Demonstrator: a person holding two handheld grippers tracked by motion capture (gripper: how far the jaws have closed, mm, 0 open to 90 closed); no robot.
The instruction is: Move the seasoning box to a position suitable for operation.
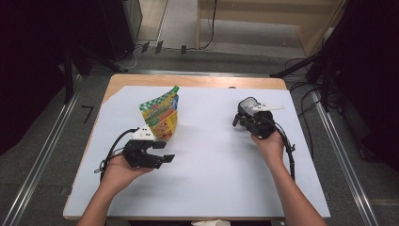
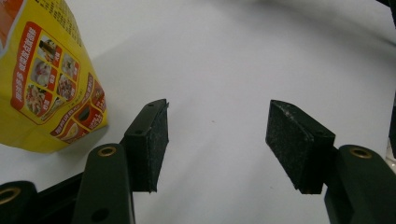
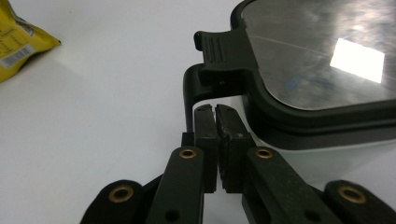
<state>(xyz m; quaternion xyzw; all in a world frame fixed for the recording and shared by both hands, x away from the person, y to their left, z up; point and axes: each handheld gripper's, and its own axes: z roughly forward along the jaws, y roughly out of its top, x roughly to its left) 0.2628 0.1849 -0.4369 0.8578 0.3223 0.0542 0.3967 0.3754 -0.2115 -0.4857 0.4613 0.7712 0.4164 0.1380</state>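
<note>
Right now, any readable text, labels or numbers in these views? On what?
None legible.
Yellow pouch: rows of print and red-framed food photos, too blurred to read.
Its barcode label: digits too small.
Container's black lid: no markings, just glare.

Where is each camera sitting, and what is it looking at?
High view: sits above the person's side, looks forward and down on the table; both forearms come in from the bottom, with the left gripper and the right gripper.
Left gripper view: rides the left gripper, looks along its open jaws at the white tabletop and the yellow pouch.
Right gripper view: rides the right gripper, looks along its shut jaws at a clear container with a black-rimmed lid.
Shared: the yellow pouch appears in all three.
</note>
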